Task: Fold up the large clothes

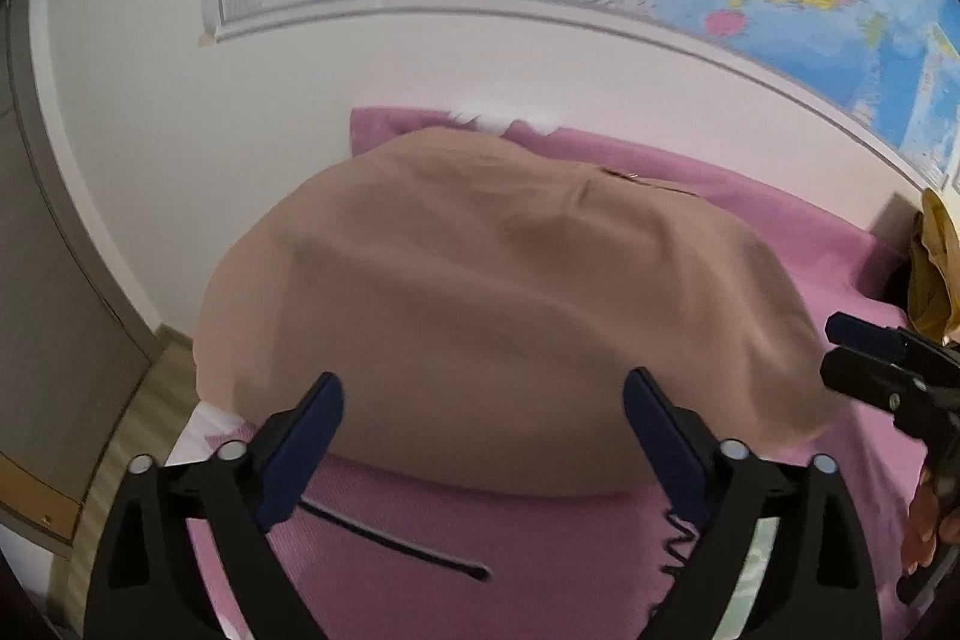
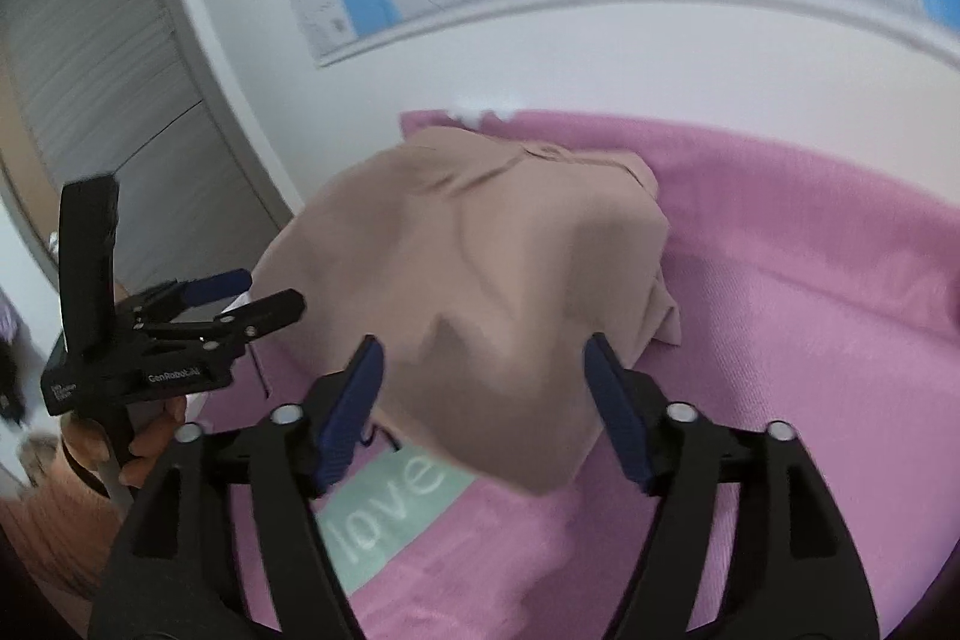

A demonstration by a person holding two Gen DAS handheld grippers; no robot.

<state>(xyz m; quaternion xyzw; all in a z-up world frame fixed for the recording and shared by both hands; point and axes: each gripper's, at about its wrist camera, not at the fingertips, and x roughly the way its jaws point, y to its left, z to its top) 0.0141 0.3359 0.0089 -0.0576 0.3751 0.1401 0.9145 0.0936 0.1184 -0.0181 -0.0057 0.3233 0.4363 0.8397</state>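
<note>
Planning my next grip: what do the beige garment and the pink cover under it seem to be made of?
Beige garment: looks like a smooth, matte woven cloth, fairly thin; it drapes in soft creases with no sheen. Pink cover: seems a coarser knit or textured weave, matte; fine ribbing shows, with a fringe at its edge in the left wrist view. Exact fibres cannot be told.

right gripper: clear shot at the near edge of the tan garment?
Probably yes. The right gripper is open, with the tan garment lying directly ahead on the pink blanket; nothing sits between them, and the left gripper is off to the side.
</note>
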